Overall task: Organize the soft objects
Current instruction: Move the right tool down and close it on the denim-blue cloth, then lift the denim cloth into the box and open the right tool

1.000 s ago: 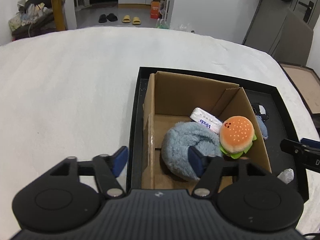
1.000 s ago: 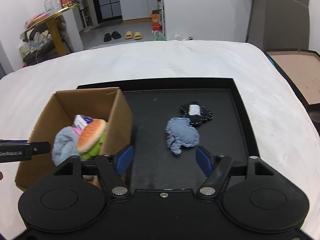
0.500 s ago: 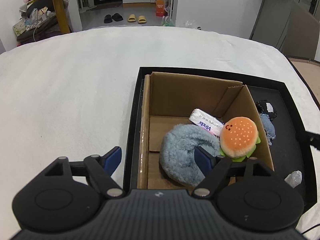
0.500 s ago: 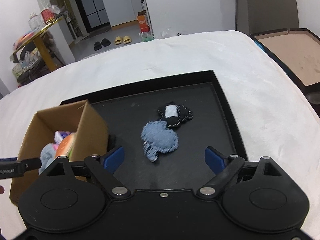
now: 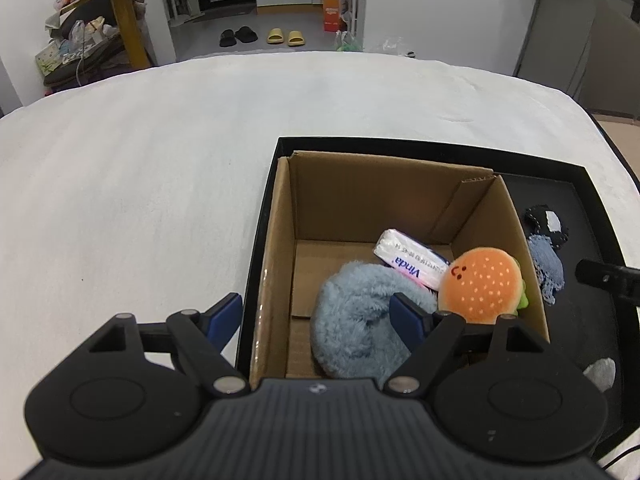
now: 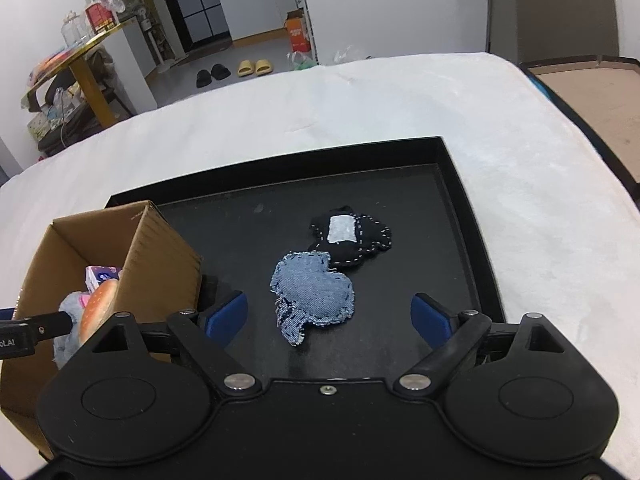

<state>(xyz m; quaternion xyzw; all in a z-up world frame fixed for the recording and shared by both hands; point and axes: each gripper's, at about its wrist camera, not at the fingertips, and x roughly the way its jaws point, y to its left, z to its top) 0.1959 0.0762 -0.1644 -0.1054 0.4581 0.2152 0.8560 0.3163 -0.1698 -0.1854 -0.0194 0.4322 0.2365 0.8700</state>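
Observation:
A cardboard box (image 5: 360, 200) stands at the left end of a black tray (image 5: 440, 148). Inside it lie a fluffy blue plush (image 5: 352, 320), an orange burger plush (image 5: 480, 284) and a white tissue pack (image 5: 408, 258). My left gripper (image 5: 316, 316) is open and empty, straddling the box's left wall, one finger above the blue plush. On the tray floor (image 6: 400, 184) a denim patch (image 6: 314, 294) touches a black stitched patch (image 6: 348, 236). My right gripper (image 6: 328, 318) is open just before the denim patch, nothing held.
The tray rests on a wide white padded surface (image 5: 140, 180). A small whitish object (image 5: 600, 372) lies at the tray's near right corner. The right gripper's fingertip (image 5: 604, 280) pokes in beside the box. A second tray (image 6: 580, 92) sits off the far right edge.
Both grippers' jaws have spread wider. The right gripper swung right, away from the box, and now faces the denim patch. The left gripper drifted slightly over the box's left wall.

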